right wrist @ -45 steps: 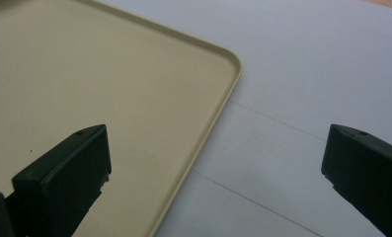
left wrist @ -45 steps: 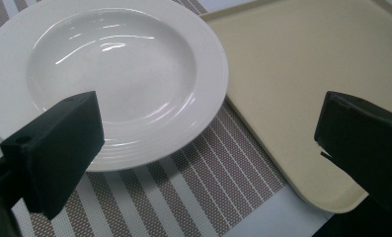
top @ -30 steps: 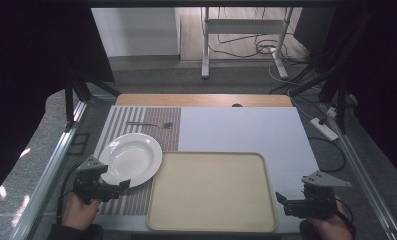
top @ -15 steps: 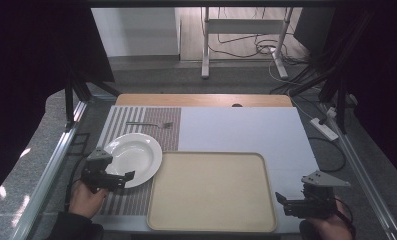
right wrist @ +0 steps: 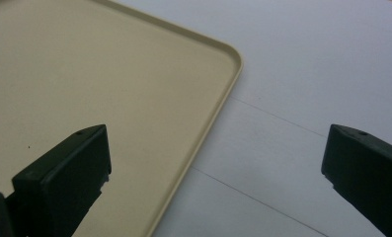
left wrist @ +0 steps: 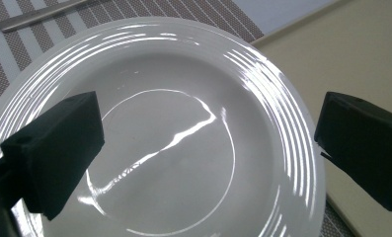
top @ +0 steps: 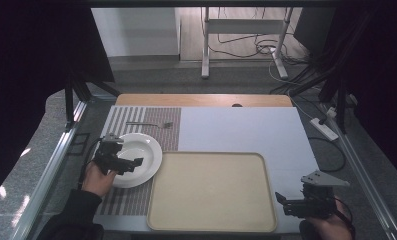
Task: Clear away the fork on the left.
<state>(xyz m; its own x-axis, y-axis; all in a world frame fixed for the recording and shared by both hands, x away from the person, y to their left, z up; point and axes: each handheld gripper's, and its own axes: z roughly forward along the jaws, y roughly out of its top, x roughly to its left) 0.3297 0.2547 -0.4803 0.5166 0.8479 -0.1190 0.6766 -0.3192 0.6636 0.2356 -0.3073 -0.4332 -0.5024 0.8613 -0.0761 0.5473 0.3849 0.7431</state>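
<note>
A: What has changed in the last second?

B: The left tool [top: 136, 162] has travelled from the near edge of the striped grey-and-white placemat [top: 136, 120] forward over the round white ceramic plate [top: 145, 150]. Its jaws stand wide apart, with the plate's bowl between them in the left gripper view; they hold nothing, and I cannot tell whether they touch the plate.

A: And the other one?

B: The right tool [top: 280, 198] has kept its place at the near right corner of the flat beige plastic tray [top: 211, 192], jaws also spread and empty.

A: So what does that mean for the job?

B: I judge the plate is about to be gripped, probably at its rim. It lies on the placemat, just beside the tray's left edge, not yet lifted.

A: The rest of the surface?

B: A pale grey-white mat [top: 241, 130] covers the right part, a strip of wood [top: 201, 100] shows at the far edge, and a slim metal fork [top: 148, 123] lies on the placemat beyond the plate.

A: The room?

B: Grey floor, a white-legged stand [top: 206, 50], loose cables [top: 266, 50], and a white power strip [top: 324, 128] at the right.
</note>
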